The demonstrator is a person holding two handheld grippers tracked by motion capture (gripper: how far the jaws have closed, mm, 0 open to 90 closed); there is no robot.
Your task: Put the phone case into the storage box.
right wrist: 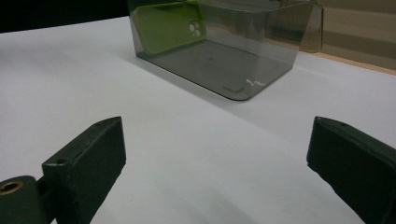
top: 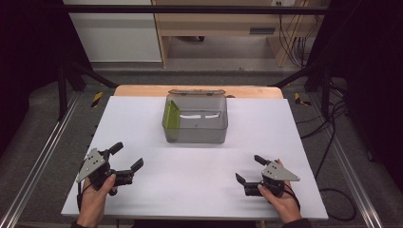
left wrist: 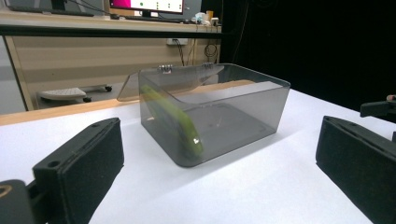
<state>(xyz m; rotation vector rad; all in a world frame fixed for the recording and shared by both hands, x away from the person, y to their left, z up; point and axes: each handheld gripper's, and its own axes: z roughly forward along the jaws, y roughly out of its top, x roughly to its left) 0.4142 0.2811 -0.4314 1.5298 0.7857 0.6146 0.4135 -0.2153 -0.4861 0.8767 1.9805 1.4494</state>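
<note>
Green phone case [top: 171,120] leaning on left wall inside smoky clear box [top: 195,137], table centre | left gripper [top: 129,159], right gripper [top: 248,169]: jaws apart, empty, near edge | risk: case toppling flat, box sliding if nudged.

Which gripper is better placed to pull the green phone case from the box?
Left, probably. The case leans on the box's left wall, nearer the open left gripper; the right gripper would cross the box.
</note>
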